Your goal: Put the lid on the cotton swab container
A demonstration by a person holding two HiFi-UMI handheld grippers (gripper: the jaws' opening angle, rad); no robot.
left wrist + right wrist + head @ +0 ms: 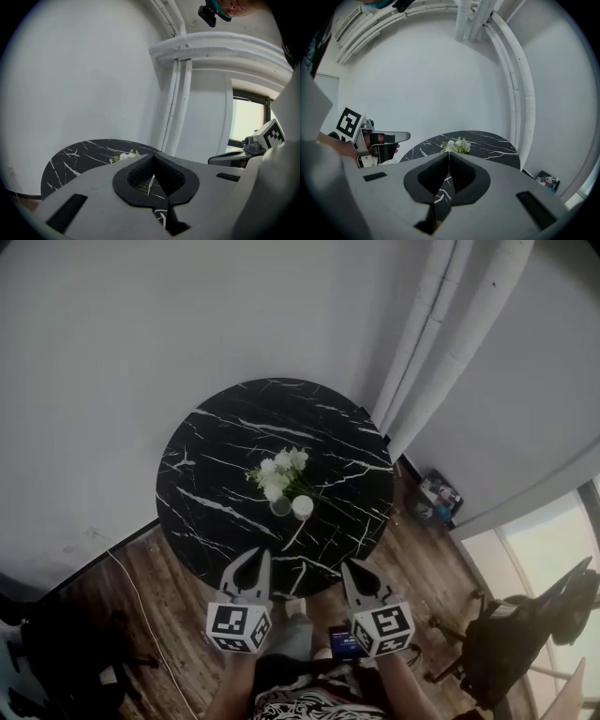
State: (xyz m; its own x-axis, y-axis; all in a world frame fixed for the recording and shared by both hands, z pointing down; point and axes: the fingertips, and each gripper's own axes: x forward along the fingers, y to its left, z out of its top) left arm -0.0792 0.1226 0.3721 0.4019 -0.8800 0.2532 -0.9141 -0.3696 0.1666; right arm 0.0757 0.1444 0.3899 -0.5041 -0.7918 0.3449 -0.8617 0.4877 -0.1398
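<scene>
- Left gripper (260, 557) and right gripper (352, 568): jaws are closed together on nothing, held over the table's (216, 427) near edge.
- Cotton swab container (280, 507) and, apparently, its white lid (302, 506): set side by side at the table's middle.

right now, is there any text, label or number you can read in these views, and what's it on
No readable words or numbers in any view.
left claw and right claw: their cubes show only square black-and-white marker patterns, no letters.
Colourful packets at the head view's right: print too small to read.
Small blue screen: blurred, unreadable.
</scene>
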